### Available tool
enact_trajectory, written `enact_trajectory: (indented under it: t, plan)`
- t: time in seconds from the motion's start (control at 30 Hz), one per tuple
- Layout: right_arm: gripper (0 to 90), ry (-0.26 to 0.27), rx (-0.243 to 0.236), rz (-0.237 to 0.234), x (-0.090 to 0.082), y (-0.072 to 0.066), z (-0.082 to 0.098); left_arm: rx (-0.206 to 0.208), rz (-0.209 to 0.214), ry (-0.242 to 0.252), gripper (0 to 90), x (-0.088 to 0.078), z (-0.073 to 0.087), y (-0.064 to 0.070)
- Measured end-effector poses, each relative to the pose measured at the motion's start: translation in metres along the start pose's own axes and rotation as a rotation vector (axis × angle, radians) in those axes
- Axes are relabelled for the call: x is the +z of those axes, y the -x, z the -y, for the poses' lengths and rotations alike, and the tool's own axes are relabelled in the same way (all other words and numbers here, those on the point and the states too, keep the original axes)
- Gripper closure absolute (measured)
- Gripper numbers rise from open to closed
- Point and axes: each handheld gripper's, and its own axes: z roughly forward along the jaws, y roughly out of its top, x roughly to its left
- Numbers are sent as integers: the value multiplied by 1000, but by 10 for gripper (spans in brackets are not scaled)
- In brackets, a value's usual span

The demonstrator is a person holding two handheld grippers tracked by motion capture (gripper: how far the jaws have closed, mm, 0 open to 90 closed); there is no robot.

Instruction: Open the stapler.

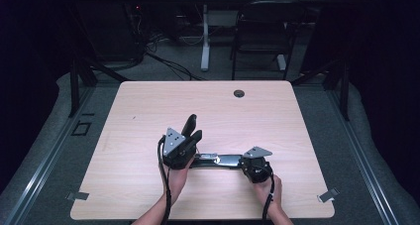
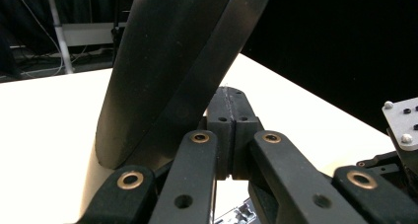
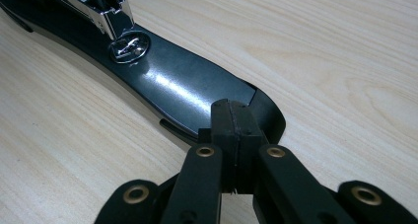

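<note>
My stapler [image 1: 218, 160] lies opened up on the counter [image 1: 148, 116]. My right claw [image 3: 235, 116] is shut, pressing its base flat. My left claw [image 2: 230, 108] is shut too, maybe pushing the lid [image 1: 190, 127] up. I should lift slowly and keep the base pinned.

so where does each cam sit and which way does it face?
High view: above the person's side, looking forward and down on the table; both forearms, left hand-held gripper, right hand-held gripper.
Left gripper view: along its shut jaws, beside the stapler's raised top arm.
Right gripper view: along shut jaws at the stapler base.
Shared: the opened stapler.
</note>
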Motion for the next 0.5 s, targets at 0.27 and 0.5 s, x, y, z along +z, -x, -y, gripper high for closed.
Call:
enact_trajectory:
  t: [0.27, 0.5]
  plan:
    - [900, -6, -4, 0, 0, 0, 0, 20, -21, -2, 900, -5, 0, -4]
    - [900, -5, -2, 2, 0, -1, 0, 16, -31, 4, 900, -9, 0, -8]
